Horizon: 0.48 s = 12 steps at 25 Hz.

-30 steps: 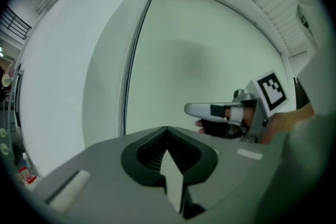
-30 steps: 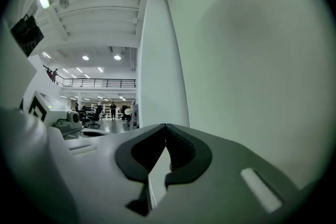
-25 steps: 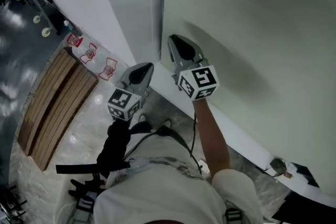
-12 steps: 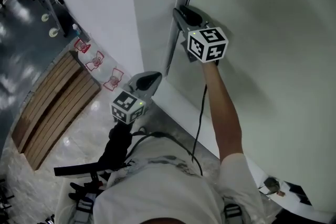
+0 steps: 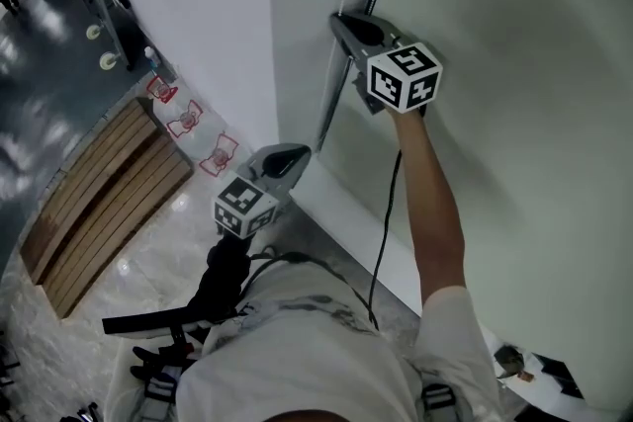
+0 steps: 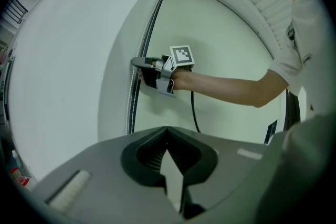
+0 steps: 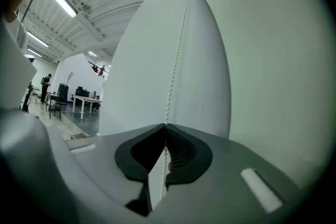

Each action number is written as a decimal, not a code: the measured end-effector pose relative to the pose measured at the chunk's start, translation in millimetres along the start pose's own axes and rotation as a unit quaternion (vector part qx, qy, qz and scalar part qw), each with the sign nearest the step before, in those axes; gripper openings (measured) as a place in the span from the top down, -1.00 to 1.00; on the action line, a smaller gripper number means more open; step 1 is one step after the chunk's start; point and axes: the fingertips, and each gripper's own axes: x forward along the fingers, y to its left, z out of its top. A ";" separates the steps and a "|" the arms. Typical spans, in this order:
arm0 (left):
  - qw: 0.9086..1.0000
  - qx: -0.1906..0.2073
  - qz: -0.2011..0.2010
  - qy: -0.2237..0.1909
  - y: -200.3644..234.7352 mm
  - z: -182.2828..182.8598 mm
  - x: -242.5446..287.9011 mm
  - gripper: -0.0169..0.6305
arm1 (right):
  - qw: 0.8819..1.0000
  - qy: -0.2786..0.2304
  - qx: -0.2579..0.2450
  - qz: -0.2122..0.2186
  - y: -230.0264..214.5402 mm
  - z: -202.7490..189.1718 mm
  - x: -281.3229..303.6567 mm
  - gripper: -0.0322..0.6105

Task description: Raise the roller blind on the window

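The pale green roller blind [image 5: 514, 64] covers the window, its left edge beside a white wall. A white bead chain [image 5: 331, 109] hangs along that edge. My right gripper [image 5: 341, 19] is raised high at the edge, its jaws closing tight on the chain, which runs up between the pads [image 7: 176, 60]. The left gripper view shows this grip [image 6: 137, 63] on the chain [image 6: 134, 102] from below. My left gripper [image 5: 297, 151] hangs lower, away from the wall, shut with nothing in it [image 6: 168, 134].
A white sill [image 5: 346, 222] runs below the blind. A black cable [image 5: 381, 232] dangles from the right gripper. On the floor far below lie a wooden bench [image 5: 99, 203] and red-and-white markers [image 5: 188, 119]. Tables [image 7: 86, 99] stand in the hall beyond.
My right gripper has climbed up the blind's left edge from near the sill to a high spot on the chain. The left gripper has barely shifted.
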 end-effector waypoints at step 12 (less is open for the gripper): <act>0.999 0.001 0.038 -0.038 22.4 20.9 -7.0 0.76 | 0.992 -0.022 0.001 0.125 111.1 19.6 -56.9 0.88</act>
